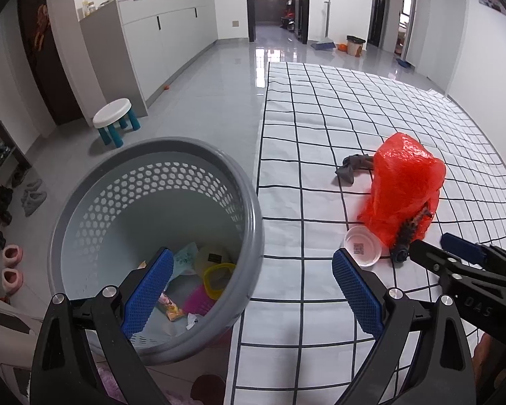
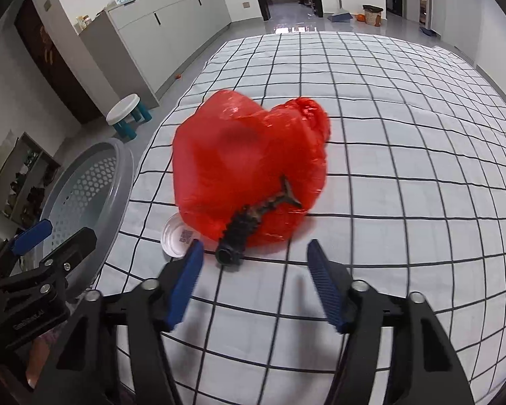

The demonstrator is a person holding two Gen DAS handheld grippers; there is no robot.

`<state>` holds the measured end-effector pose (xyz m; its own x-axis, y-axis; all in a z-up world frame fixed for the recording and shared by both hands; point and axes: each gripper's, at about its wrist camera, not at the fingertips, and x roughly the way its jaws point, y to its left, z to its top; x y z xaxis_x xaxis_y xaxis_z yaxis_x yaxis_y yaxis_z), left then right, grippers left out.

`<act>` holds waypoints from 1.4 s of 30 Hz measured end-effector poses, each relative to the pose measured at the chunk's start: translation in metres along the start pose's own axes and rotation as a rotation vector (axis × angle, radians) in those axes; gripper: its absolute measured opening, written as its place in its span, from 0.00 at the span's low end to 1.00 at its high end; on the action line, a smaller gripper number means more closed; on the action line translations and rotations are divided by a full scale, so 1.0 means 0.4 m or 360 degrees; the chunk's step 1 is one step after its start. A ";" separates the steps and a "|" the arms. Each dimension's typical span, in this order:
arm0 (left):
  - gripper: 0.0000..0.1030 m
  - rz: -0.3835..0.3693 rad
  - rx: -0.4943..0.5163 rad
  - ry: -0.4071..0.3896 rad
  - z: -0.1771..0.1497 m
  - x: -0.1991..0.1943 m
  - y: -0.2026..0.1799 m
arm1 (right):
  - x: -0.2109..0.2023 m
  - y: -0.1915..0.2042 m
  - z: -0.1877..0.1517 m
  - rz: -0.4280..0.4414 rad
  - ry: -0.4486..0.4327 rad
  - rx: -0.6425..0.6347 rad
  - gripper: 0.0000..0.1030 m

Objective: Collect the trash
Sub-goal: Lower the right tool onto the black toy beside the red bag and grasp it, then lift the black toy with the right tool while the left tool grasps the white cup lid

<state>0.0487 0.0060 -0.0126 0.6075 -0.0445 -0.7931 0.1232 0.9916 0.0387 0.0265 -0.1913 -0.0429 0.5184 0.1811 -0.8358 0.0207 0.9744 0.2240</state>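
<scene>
A crumpled red plastic bag (image 2: 249, 165) lies on the checked cloth, also in the left wrist view (image 1: 404, 185). A dark segmented toy fish (image 2: 253, 222) lies against its front (image 1: 410, 233). A clear plastic lid with a QR label (image 2: 177, 238) lies left of it (image 1: 362, 246). A grey crumpled cloth (image 1: 352, 167) lies behind the bag. My right gripper (image 2: 256, 256) is open, just short of the fish. My left gripper (image 1: 249, 266) is open and empty, straddling the rim of the grey perforated basket (image 1: 249, 202), which holds several wrappers and a yellow ring.
The white checked cloth (image 2: 404, 185) covers the work surface. The basket (image 2: 118, 182) stands off its left edge. Beyond are a white stool with teal legs (image 1: 114, 118), shoe racks and slippers at the left, grey cabinets, and a broom and small bin at the far wall.
</scene>
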 end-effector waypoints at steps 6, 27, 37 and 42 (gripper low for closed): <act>0.91 -0.0018 -0.0016 0.0012 -0.005 0.009 0.012 | 0.024 0.022 0.004 -0.0013 0.0028 -0.0031 0.42; 0.91 -0.0051 0.0011 0.0027 -0.013 0.026 -0.007 | 0.043 0.028 0.003 -0.0012 0.0063 -0.0025 0.22; 0.91 -0.0112 0.0086 0.0053 -0.025 0.033 -0.066 | -0.038 -0.043 -0.015 0.0000 -0.0016 0.0080 0.21; 0.91 -0.0154 0.0118 0.0072 -0.027 0.043 -0.104 | -0.081 -0.104 -0.034 -0.0026 -0.0046 0.0162 0.21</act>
<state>0.0454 -0.0348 -0.0345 0.5541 -0.1323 -0.8218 0.2384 0.9712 0.0044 -0.0028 -0.2360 -0.0318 0.5417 0.1597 -0.8253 0.1156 0.9583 0.2613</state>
